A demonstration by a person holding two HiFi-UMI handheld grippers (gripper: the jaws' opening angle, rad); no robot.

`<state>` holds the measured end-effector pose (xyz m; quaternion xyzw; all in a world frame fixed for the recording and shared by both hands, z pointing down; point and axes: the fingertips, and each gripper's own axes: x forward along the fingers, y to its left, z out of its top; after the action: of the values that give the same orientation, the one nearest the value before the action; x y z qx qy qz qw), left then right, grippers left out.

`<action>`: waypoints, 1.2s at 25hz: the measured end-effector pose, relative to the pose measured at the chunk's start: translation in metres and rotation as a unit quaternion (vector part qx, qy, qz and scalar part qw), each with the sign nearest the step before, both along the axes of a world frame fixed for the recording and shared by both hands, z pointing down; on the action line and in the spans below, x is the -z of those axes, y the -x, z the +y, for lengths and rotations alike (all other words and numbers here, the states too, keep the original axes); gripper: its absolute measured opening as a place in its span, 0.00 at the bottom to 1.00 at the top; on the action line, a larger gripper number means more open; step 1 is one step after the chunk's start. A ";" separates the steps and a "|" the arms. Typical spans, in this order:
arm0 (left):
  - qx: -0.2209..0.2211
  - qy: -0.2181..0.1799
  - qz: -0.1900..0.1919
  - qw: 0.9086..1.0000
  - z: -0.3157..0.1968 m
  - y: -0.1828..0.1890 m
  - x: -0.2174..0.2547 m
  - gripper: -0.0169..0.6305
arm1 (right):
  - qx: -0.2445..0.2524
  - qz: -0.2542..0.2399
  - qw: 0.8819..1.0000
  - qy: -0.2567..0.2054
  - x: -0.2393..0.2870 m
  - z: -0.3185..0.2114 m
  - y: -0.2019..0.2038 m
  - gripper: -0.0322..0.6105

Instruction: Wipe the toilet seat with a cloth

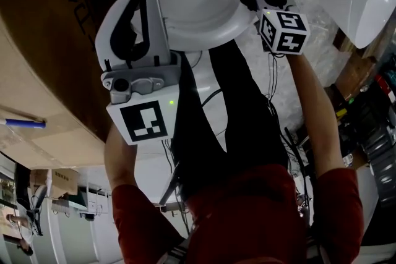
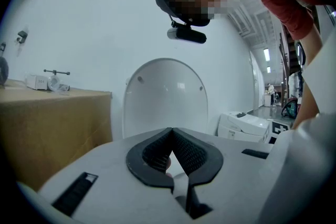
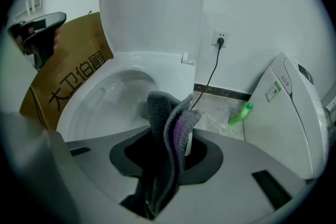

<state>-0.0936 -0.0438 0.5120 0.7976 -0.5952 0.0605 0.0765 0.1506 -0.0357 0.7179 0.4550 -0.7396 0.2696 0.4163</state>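
While the right gripper (image 3: 173, 136) clamps it, cloth (image 3: 160, 107) pokes out toward toilet bowl (image 3: 94, 97) | left gripper (image 2: 171, 132) closed

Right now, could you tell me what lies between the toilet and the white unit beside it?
A green bottle on the floor, in the right gripper view.

wht wall (image 3: 257, 8), marble flr (image 3: 216, 110), cardbd box (image 3: 73, 77)
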 end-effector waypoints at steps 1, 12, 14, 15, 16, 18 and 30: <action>0.002 0.000 0.002 1.000 0.000 0.000 0.000 0.05 | 0.004 0.002 1.000 0.003 -0.001 0.011 -0.001 0.22; 0.016 -0.001 0.012 1.000 0.000 0.015 0.005 0.05 | 0.060 0.003 0.997 0.041 0.003 0.105 0.019 0.22; 0.016 -0.005 0.015 1.000 0.001 0.016 0.008 0.05 | 0.082 0.005 0.996 0.044 0.002 0.121 0.027 0.22; 0.015 -0.008 0.015 1.000 0.001 0.016 0.009 0.05 | 0.091 0.005 0.995 0.045 0.001 0.129 0.031 0.22; 0.014 -0.011 0.015 1.000 0.001 0.015 0.010 0.05 | 0.099 0.004 0.994 0.047 0.000 0.136 0.036 0.22; 0.014 -0.015 0.015 1.000 0.002 0.015 0.011 0.05 | 0.113 0.000 0.992 0.052 -0.001 0.148 0.048 0.22; 0.044 -0.049 -0.023 0.998 -0.005 0.026 0.028 0.05 | 0.166 -0.054 0.982 0.071 -0.006 0.178 0.161 0.22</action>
<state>-0.1199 -0.0485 0.4839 0.7721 -0.6333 0.0466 0.0262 -0.0107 0.1423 0.7238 0.2798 -0.8052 0.2726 0.4462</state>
